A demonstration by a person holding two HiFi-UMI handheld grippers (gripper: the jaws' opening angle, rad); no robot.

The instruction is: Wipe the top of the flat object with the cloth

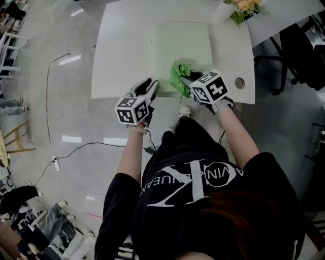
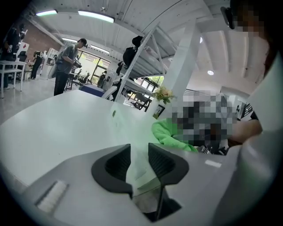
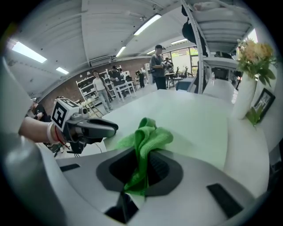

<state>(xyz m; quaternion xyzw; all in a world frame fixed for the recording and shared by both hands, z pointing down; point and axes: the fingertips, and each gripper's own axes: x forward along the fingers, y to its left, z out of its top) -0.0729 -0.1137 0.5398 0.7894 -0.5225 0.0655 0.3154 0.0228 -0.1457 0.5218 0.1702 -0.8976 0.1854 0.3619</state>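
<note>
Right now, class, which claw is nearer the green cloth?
Right. The right claw grips the green cloth; the left claw is apart, to its left at the table's near edge.

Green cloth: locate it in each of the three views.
Head view: green cloth centre, at near edge of the mat.
Left gripper view: cloth right of centre, beyond the jaws.
Right gripper view: cloth centre, pinched in the right gripper.
Shared landmark: the flowers.
</note>
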